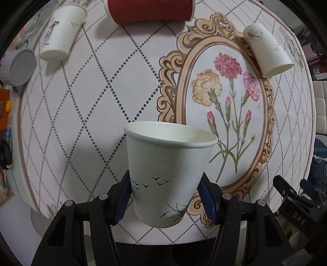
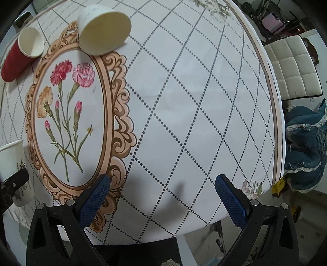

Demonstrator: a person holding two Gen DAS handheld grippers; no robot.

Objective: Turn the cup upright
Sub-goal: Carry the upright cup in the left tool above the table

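My left gripper (image 1: pixel 164 196) is shut on a white paper cup (image 1: pixel 167 174) with bird and grass drawings, held mouth up and slightly tilted above the table's near edge. The same cup shows at the left edge of the right wrist view (image 2: pixel 12 163). My right gripper (image 2: pixel 162 196) is open and empty over the near part of the table. A white cup (image 1: pixel 267 51) lies on its side at the far right, also in the right wrist view (image 2: pixel 104 30). A red cup (image 1: pixel 150 10) lies on its side at the far middle, also in the right wrist view (image 2: pixel 20 55). Another white cup (image 1: pixel 61 33) lies at the far left.
The round table (image 2: pixel 184 122) has a dotted diamond cloth with a flower medallion (image 1: pixel 224 106). A grey lidded container (image 1: pixel 19 67) sits at the left edge. A white chair (image 2: pixel 292 67) and blue cloth (image 2: pixel 306 147) are beyond the right edge.
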